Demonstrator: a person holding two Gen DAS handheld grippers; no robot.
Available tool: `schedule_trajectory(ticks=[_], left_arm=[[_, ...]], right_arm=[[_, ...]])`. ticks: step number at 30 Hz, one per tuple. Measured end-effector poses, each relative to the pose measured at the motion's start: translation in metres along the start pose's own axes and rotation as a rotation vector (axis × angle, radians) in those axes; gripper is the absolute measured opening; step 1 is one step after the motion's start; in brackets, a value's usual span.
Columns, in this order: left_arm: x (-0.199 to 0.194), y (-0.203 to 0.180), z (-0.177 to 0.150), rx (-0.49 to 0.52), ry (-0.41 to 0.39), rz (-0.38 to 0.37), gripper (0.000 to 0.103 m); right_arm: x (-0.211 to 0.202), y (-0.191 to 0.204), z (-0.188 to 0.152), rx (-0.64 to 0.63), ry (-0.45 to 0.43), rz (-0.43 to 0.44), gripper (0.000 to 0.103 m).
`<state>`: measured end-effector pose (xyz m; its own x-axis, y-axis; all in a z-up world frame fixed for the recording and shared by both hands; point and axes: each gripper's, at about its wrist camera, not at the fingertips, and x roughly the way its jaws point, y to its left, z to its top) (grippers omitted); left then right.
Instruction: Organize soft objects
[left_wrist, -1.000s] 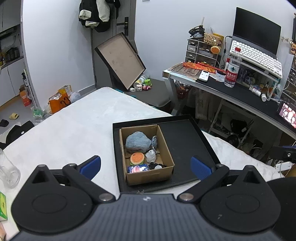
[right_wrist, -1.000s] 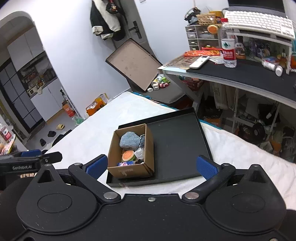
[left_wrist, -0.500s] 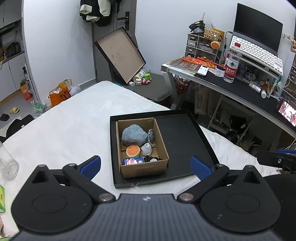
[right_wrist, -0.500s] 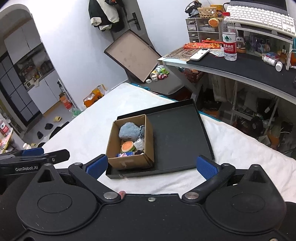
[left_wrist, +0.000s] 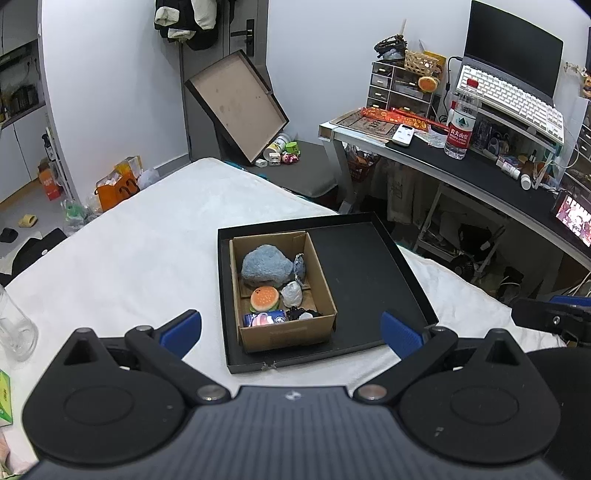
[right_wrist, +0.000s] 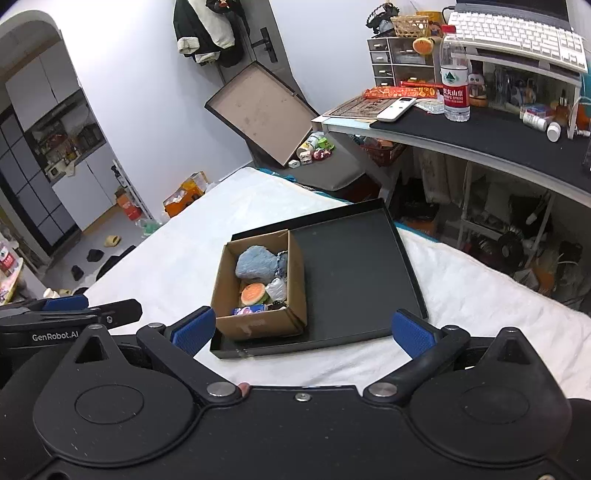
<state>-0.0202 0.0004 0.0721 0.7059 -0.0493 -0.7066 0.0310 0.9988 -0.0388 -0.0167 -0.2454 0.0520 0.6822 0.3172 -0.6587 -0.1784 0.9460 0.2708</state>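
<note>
Home bedroom: bed (left_wrist: 155, 236), cluttered desk (left_wrist: 480, 173)

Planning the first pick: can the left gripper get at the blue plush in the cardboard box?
Probably yes. The left gripper is open and empty, the cardboard box has no lid, and the blue plush lies uncovered on top at its far end. The box walls may crowd the fingers.

Both grippers now sit farther back from the cardboard box (left_wrist: 282, 291) and black tray (left_wrist: 365, 266), which appear smaller and higher in view.
</note>
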Motion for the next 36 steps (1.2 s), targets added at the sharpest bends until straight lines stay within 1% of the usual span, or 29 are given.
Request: schedule_trajectory(ticks=[4, 33, 36], left_arm=[[0.0006, 0.0019, -0.0001, -0.006, 0.003, -0.006, 0.103], [-0.0004, 0.001, 0.0019, 0.021, -0.017, 0.015, 0.103], [0.0015, -0.0002, 0.0036, 0.024, -0.008, 0.015, 0.103]], right_arm=[[0.0016, -0.0014, -0.0006, 0.011, 0.005, 0.011, 0.103], [-0.0004, 0.0057, 0.0012, -0.019, -0.002, -0.029, 0.103], [-0.0006, 0.0061, 0.0015, -0.022, -0.002, -0.034, 0.103]])
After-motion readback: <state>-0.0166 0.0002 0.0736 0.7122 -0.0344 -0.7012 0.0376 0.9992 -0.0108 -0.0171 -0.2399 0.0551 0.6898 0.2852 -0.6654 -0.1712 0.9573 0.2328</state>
